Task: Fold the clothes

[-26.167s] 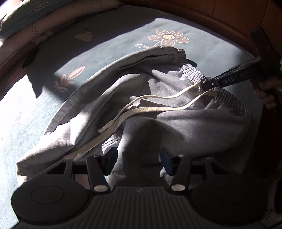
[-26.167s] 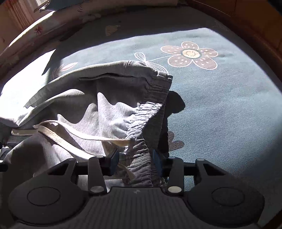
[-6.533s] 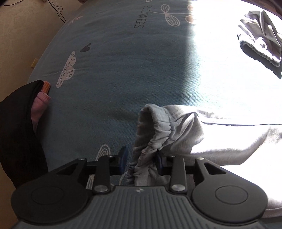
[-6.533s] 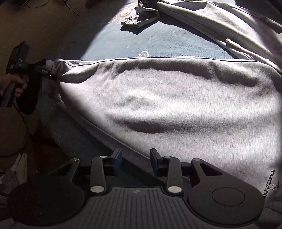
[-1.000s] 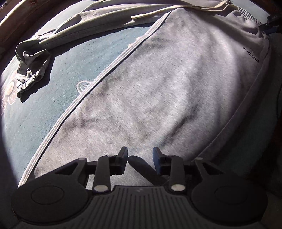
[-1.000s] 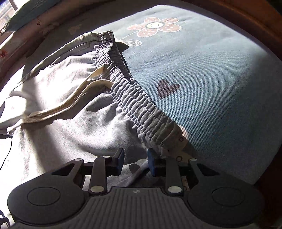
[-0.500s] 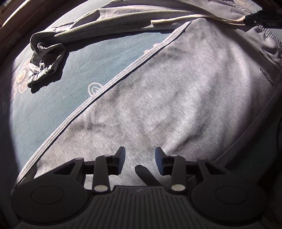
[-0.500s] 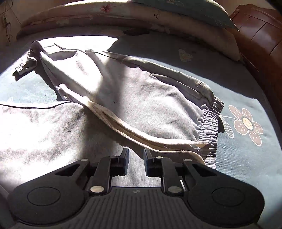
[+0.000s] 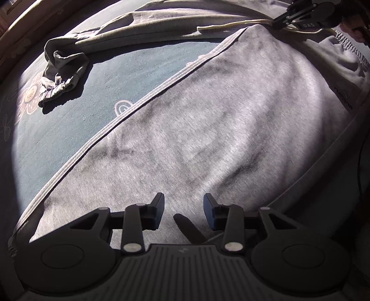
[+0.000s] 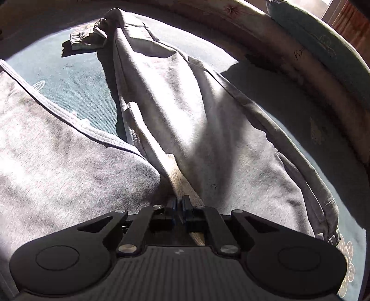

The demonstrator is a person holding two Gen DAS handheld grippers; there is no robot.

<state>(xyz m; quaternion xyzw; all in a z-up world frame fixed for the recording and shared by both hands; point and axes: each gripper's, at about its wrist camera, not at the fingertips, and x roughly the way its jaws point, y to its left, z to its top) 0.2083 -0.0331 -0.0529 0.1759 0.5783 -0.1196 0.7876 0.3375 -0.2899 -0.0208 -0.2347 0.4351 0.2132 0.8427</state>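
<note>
The left gripper hangs with its two black fingers spread wide, nothing between them, just above the near leg of the light grey fleece sweatpants. That leg runs away from it, ahead and to the right, its ribbed side seam lying to the gripper's left. Beyond the seam shows the blue-green printed bedsheet, and farther ahead to the left the crumpled cuff of the other leg lies on the sheet.

Far ahead and to the right of the left gripper, the right gripper sits at the waist end of the pants, near the gathered elastic waistband.

Seen from its own camera, the right gripper has its fingers pressed together, pinching the flat cream drawstring, which runs forward from the fingertips over the grey fabric. To its left lies the near leg; straight ahead the far leg stretches away towards its cuff. To its right, past the pants, a long pale bolster edges the bed.
</note>
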